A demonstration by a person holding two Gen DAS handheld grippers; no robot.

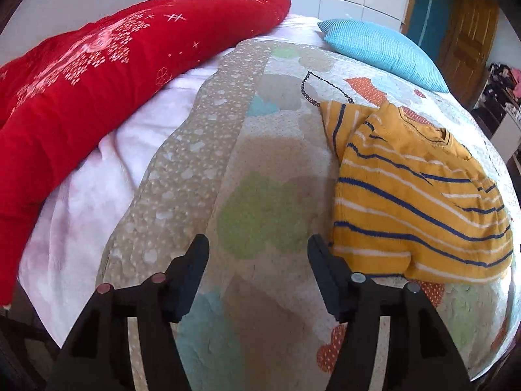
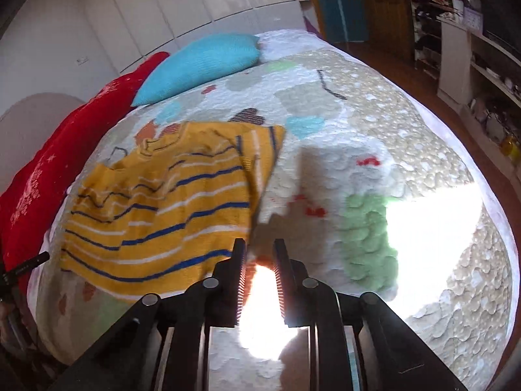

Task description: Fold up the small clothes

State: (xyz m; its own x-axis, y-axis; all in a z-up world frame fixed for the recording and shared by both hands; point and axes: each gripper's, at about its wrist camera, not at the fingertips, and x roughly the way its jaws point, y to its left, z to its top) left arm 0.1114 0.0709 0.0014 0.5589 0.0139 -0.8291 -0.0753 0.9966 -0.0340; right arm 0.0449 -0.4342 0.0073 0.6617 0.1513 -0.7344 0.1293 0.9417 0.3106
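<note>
**Striped top lies half-folded on the quilt**

The yellow striped top [image 1: 420,202] lies on the quilt [image 1: 260,169], partly doubled over. At its seven o'clock, the left gripper [image 1: 259,249] hovers spread wide, empty. The right gripper [image 2: 259,249], jaws narrowly parted and holding nothing, sits at its five o'clock corner, likely ready for the next fold.

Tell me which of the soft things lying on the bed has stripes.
The yellow shirt, banded with blue and white stripes. The red cushion carries white snowflake marks, and the blue pillow is plain knit.

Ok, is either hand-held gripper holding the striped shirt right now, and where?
No. The left hand-held gripper is open beside the striped shirt, and the right hand-held gripper is open with nothing between its fingers.
</note>
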